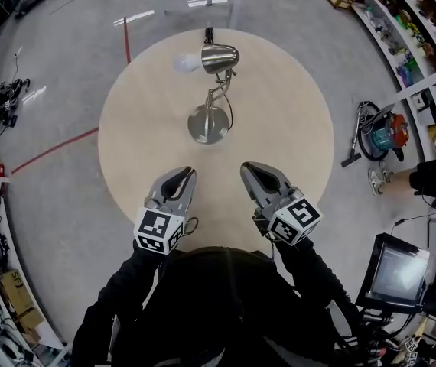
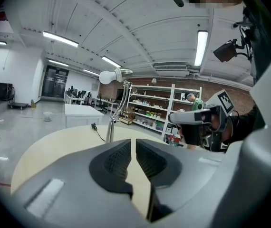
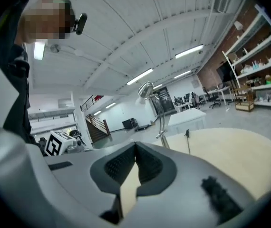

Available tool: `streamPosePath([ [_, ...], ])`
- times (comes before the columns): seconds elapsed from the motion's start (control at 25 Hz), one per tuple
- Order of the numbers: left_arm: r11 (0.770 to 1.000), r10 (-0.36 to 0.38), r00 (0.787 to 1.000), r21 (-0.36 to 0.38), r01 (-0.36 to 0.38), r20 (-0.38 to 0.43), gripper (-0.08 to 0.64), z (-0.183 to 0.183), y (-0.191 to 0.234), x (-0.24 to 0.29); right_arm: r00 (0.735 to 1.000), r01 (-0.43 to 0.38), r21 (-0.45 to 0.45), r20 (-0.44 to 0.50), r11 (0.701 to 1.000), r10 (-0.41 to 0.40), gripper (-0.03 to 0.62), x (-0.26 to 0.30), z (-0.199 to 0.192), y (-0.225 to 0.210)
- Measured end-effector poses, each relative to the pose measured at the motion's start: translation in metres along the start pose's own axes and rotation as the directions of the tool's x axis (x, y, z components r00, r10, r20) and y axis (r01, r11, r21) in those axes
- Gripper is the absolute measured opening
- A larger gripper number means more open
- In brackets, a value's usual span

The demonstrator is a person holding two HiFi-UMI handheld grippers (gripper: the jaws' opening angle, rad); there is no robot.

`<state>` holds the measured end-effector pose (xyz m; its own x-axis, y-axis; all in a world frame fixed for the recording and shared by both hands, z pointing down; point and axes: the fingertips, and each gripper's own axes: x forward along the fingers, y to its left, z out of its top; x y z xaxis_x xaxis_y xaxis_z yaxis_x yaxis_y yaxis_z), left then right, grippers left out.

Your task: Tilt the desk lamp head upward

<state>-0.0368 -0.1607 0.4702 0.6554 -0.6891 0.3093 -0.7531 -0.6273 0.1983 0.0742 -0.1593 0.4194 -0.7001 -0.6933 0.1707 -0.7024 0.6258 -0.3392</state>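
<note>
Desk lamp [image 1: 213,90] stands ahead, untouched; your left gripper [image 1: 183,173] hovers, jaws barely apart, right gripper [image 1: 251,169] alongside, jaws together.

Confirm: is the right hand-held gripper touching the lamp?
Apart. The head view shows a stretch of bare table between the right hand-held gripper and the lamp standing further back.

Your right tongs [image 3: 135,148] have their jaws together at the tips, with nothing caught between them. Beyond them the desk lamp [image 3: 146,90] stands upright on the round table [image 3: 230,151], its metal head at the top of a thin stem. A black cord [image 3: 187,134] lies on the table just right of the lamp's foot. The left tongs' marker cube [image 3: 58,144] shows low at the left. Shelves [image 3: 264,75] line the right wall.
</note>
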Motion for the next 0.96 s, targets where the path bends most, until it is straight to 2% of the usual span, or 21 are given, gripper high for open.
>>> streamPosePath([
  [0.08,1.000,-0.003,1.000,-0.004,0.003,0.001,0.037,-0.003,-0.003,-0.003,0.999,-0.020,0.042,0.029,0.999,0.019,0.006,-0.003,0.003,0.007],
  [0.16,1.000,-0.007,1.000,-0.003,0.007,0.002,0.037,-0.002,-0.005,-0.002,0.999,-0.012,0.047,0.035,0.999,0.010,0.006,-0.005,0.004,0.006],
  [0.6,1.000,-0.002,1.000,0.026,0.002,0.018,0.035,0.003,-0.004,-0.003,0.999,0.031,-0.040,0.035,0.999,-0.030,0.006,-0.008,0.011,0.004],
  [0.96,1.000,0.009,0.999,0.029,-0.011,0.039,0.037,0.011,0.006,-0.004,0.999,0.030,-0.055,0.038,0.998,-0.028,0.006,-0.003,0.017,0.003],
])
